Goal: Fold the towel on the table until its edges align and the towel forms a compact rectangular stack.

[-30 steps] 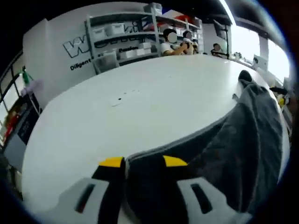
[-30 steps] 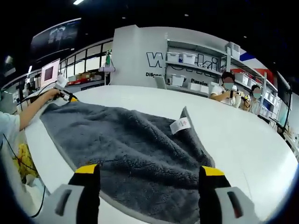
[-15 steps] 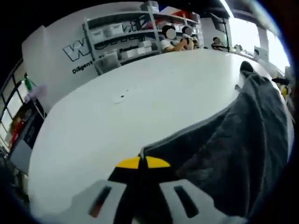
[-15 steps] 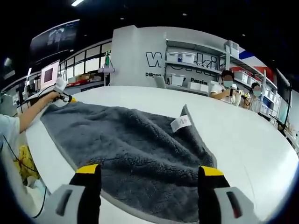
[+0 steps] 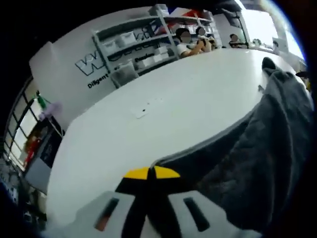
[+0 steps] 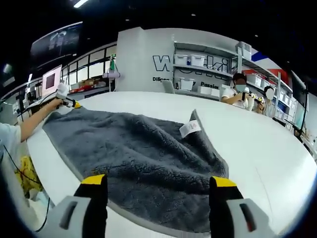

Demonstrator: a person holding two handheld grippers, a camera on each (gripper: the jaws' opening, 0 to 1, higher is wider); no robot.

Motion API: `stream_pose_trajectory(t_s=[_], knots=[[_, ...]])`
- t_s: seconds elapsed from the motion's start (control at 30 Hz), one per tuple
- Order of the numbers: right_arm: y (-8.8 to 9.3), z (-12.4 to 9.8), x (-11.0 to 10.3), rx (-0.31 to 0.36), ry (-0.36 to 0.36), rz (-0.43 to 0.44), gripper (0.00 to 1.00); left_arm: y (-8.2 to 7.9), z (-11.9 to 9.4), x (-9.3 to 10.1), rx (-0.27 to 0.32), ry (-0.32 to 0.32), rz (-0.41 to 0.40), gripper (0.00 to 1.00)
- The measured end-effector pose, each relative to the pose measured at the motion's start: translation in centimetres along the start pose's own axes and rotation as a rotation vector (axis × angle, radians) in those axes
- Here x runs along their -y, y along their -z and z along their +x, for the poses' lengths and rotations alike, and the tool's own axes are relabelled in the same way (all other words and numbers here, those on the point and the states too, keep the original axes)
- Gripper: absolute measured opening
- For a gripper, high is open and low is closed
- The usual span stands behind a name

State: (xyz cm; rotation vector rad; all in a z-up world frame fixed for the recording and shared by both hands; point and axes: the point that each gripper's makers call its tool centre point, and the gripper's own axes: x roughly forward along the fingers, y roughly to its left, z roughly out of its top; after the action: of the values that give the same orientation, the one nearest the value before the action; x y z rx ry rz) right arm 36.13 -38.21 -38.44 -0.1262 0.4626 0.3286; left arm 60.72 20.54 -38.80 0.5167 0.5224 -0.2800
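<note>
A dark grey fluffy towel lies spread on the white table, with a white label at one edge. In the right gripper view my right gripper stands open just above the towel's near edge, its yellow tips wide apart. At the far left of that view a hand holds my left gripper at the towel's far corner. In the left gripper view the left gripper is shut on that corner of the towel, which stretches away to the right over the table.
Small scraps lie on the bare table surface. Shelves with white bins stand against the back wall. Two people sit at the table's far side. The person's arm reaches in at the left table edge.
The left gripper's jaws have come together on the towel's corner since a second ago. The left view has tilted slightly. The right gripper stays open and nearly still.
</note>
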Motion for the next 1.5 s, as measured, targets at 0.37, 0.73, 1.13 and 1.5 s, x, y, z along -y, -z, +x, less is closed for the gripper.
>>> stream_pose_trajectory(t_s=[0.37,0.73,1.13,1.5], knots=[[-0.2,0.3,-0.2,-0.006,-0.008,-0.006,0.88,2.2,1.2,-3.6,-0.102,-0.112,0.029,0.03],[-0.5,0.7,0.3,-0.010,-0.004,-0.010,0.88,2.9,2.4,-6.1,-0.156,-0.166,0.083,0.03],[-0.7,1.2,-0.1,-0.012,-0.011,-0.015,0.88,4.0,2.7,-9.9,-0.203,-0.225,0.060,0.03],[-0.8,1.7,-0.4,-0.012,-0.022,-0.014,0.88,5.1,1.9,-10.5,-0.206,-0.244,0.024,0.05]])
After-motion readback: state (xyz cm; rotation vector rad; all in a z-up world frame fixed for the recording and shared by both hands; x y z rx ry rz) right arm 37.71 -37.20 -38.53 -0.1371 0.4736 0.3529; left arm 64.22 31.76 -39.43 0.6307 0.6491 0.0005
